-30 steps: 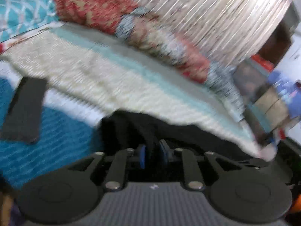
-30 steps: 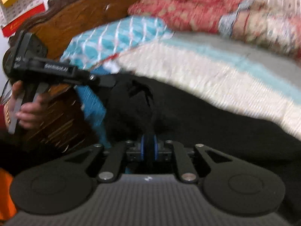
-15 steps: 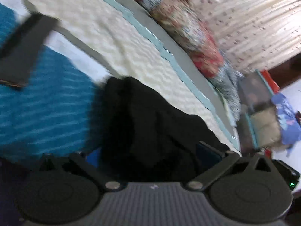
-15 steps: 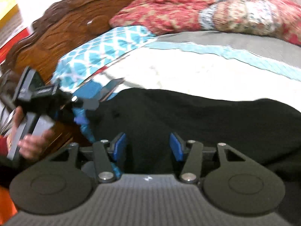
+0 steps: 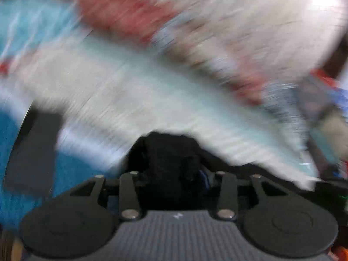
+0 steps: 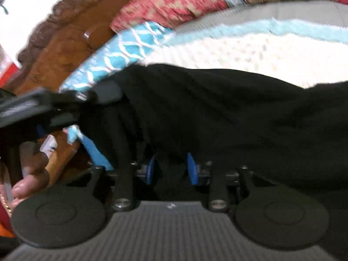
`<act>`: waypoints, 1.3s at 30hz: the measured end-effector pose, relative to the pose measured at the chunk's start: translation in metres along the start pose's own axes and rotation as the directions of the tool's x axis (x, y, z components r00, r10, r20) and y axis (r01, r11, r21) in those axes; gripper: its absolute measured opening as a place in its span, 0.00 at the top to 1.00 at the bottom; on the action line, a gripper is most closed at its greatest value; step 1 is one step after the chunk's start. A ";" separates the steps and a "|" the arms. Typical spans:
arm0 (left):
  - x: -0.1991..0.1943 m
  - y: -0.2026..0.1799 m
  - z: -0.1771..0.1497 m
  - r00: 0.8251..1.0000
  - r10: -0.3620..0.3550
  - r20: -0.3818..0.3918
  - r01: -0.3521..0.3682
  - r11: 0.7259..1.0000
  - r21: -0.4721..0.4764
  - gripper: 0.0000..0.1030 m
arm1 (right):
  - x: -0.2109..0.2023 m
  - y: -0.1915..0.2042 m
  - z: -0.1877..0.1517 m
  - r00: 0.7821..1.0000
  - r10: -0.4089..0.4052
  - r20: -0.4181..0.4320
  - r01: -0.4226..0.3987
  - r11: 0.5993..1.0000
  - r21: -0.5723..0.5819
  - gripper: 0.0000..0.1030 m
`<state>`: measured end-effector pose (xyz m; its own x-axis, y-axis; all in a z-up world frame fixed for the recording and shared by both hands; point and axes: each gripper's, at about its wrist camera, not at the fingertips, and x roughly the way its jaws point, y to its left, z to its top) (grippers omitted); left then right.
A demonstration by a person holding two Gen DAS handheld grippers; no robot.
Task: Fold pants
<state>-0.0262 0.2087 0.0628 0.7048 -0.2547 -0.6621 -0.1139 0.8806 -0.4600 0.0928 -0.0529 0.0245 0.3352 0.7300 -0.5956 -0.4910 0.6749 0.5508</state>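
The black pants (image 6: pixel 228 117) lie spread across the bed, filling the middle of the right wrist view. My right gripper (image 6: pixel 171 169) has its blue pads (image 6: pixel 191 169) closing on a bunch of the black cloth at the near edge. In the blurred left wrist view, my left gripper (image 5: pixel 174 174) has a wad of the black pants (image 5: pixel 171 152) between its fingers. The left gripper also shows in the right wrist view (image 6: pixel 87 100), pinching the pants' left end.
A white and light-blue knitted blanket (image 6: pixel 250 50) covers the bed behind the pants. A blue patterned pillow (image 6: pixel 121 52), a red patterned quilt (image 6: pixel 174 6) and a carved wooden headboard (image 6: pixel 65 43) lie beyond. A dark flat strip (image 5: pixel 34 148) lies on blue bedding at left.
Both grippers were shut on the pants, opened half a second ago, and have closed on the cloth again. The left gripper is swinging fast, blurring its view.
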 end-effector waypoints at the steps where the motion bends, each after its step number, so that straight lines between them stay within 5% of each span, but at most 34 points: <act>1: 0.012 0.012 -0.005 0.998 0.034 -0.059 -0.038 0.998 -0.060 0.60 | 0.003 -0.003 -0.003 1.000 -0.013 -0.014 0.013 1.000 0.008 0.63; 6: -0.010 0.015 -0.014 0.999 0.042 0.008 -0.041 0.994 -0.103 0.45 | -0.071 -0.028 -0.020 0.992 -0.048 0.113 0.043 0.998 0.047 0.60; 9: -0.033 0.020 -0.006 0.999 0.033 0.043 -0.027 0.992 -0.123 0.44 | -0.151 -0.070 -0.039 0.940 -0.220 0.260 0.176 0.967 0.182 0.60; 12: -0.054 0.017 0.005 0.990 0.086 0.111 -0.072 0.990 -0.123 0.44 | -0.247 -0.118 -0.073 0.788 -0.495 0.366 0.342 0.847 0.408 0.60; 14: -0.063 0.008 0.016 0.984 0.097 0.146 -0.079 0.989 -0.125 0.44 | -0.310 -0.143 -0.101 0.625 -0.678 0.387 0.434 0.714 0.550 0.58; 17: -0.063 -0.018 0.031 0.983 0.039 0.177 -0.024 0.996 -0.085 0.44 | -0.374 -0.170 -0.133 0.380 -0.873 0.307 0.537 0.478 0.695 0.58; 19: -0.051 -0.046 0.036 0.988 0.001 0.157 0.002 1.000 -0.018 0.44 | -0.404 -0.194 -0.150 0.275 -0.928 0.251 0.519 0.363 0.774 0.56; 21: -0.032 -0.079 0.033 0.994 -0.032 0.108 0.026 0.998 0.052 0.44 | -0.423 -0.221 -0.160 0.252 -0.944 0.212 0.500 0.314 0.807 0.51; 24: 0.002 -0.123 0.017 0.997 -0.077 0.027 0.071 0.985 0.159 0.44 | -0.431 -0.255 -0.157 0.268 -0.949 0.169 0.512 0.289 0.809 0.54; 25: 0.017 -0.137 0.009 0.997 -0.080 -0.011 0.081 0.978 0.191 0.44 | -0.430 -0.264 -0.154 0.285 -0.943 0.173 0.519 0.303 0.799 0.62; 26: 0.035 -0.150 0.000 0.995 -0.080 -0.059 0.091 0.972 0.215 0.44 | -0.433 -0.265 -0.157 0.299 -0.938 0.176 0.530 0.317 0.786 0.88; 27: 0.051 -0.160 -0.009 0.992 -0.077 -0.101 0.099 0.967 0.233 0.45 | -0.434 -0.267 -0.154 0.296 -0.940 0.168 0.553 0.312 0.773 0.88; 30: 0.097 -0.189 -0.039 0.976 -0.034 -0.217 0.102 0.945 0.309 0.47 | -0.453 -0.264 -0.156 0.216 -0.955 0.205 0.560 0.293 0.775 0.89; 32: 0.117 -0.199 -0.058 0.963 0.007 -0.271 0.092 0.932 0.350 0.47 | -0.468 -0.282 -0.173 0.203 -0.963 0.175 0.492 0.255 0.832 0.88; 34: 0.127 -0.208 -0.072 0.958 0.056 -0.280 0.064 0.913 0.402 0.46 | -0.467 -0.307 -0.189 0.253 -0.963 0.094 0.471 0.207 0.857 0.87; 35: 0.126 -0.212 -0.077 0.961 0.071 -0.266 0.054 0.899 0.435 0.45 | -0.466 -0.314 -0.195 0.292 -0.952 0.093 0.462 0.225 0.858 0.83; 37: 0.120 -0.214 -0.081 0.960 0.060 -0.273 0.075 0.886 0.458 0.43 | -0.471 -0.306 -0.210 0.283 -0.946 0.158 0.404 0.267 0.875 0.71; 39: 0.117 -0.214 -0.079 0.955 0.046 -0.292 0.092 0.892 0.443 0.43 | -0.481 -0.292 -0.227 0.260 -0.933 0.247 0.300 0.321 0.898 0.46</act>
<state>0.0250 -0.0408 0.0373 0.4637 -0.3191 -0.8266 0.2735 0.9389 -0.2091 -0.1080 -0.6251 0.0171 0.7441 -0.4135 -0.5247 0.6651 0.5326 0.5234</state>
